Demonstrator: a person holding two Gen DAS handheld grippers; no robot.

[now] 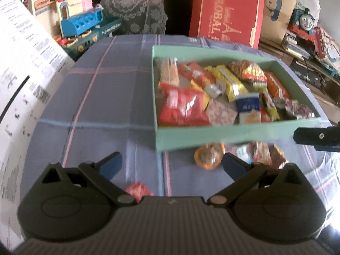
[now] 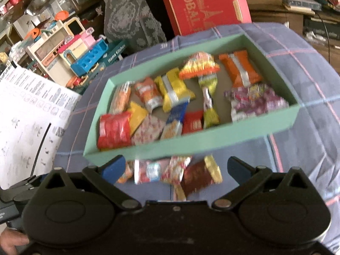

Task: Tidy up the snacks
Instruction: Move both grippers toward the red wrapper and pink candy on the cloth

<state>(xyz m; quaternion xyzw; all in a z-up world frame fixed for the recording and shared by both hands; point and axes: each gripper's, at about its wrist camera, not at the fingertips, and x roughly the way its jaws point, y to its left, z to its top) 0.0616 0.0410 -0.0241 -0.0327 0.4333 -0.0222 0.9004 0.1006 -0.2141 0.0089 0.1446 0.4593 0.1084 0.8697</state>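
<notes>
A mint-green box on the plaid cloth holds several snack packets, among them a red bag. Loose packets lie on the cloth in front of the box: an orange round one, a pink-white one, a dark brown one. A small red packet lies close under my left gripper, which is open and empty above the cloth, left of the loose packets. My right gripper is open over the loose packets, holding nothing. Its black finger shows at the right edge of the left wrist view.
The plaid-covered table drops off at its edges. A white printed sheet stands at the left. Behind are a red carton, toy kitchen sets and a lace-covered chair.
</notes>
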